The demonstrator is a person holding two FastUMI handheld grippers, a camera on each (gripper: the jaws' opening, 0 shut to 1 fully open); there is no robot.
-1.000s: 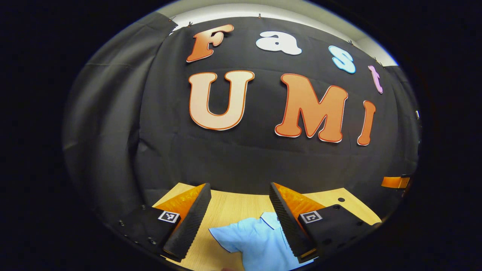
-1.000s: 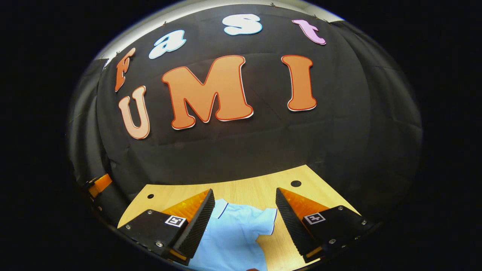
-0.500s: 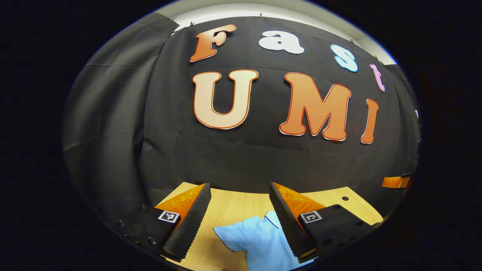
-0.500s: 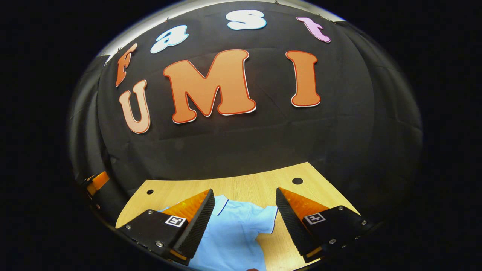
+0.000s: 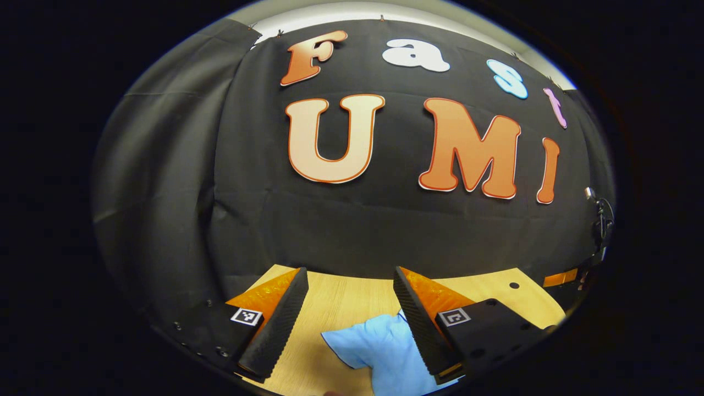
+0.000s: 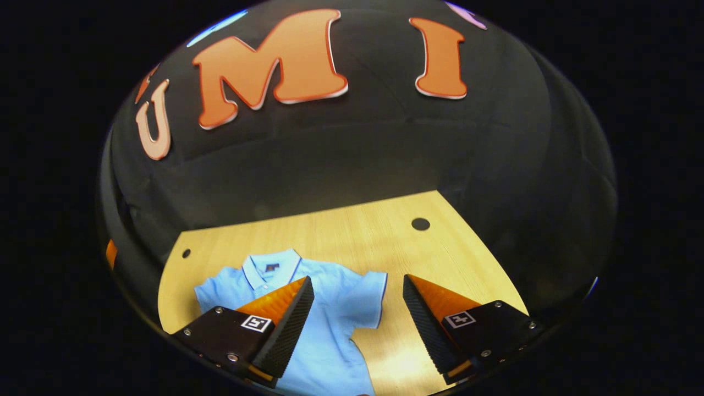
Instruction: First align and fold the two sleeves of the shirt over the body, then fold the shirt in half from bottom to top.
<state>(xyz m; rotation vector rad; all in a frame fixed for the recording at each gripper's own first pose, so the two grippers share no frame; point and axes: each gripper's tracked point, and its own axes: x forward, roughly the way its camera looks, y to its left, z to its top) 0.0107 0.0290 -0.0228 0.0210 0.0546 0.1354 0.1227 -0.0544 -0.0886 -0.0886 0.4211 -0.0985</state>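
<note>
The left gripper and the right gripper each hold their fingers wide apart, gripping nothing. Beyond them a light wooden table runs to the black cloth wall. The light blue shirt lies flat at lower centre, collar up, sleeves spread.

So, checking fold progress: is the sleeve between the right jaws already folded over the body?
No, the sleeve lies spread flat on the table.
</note>
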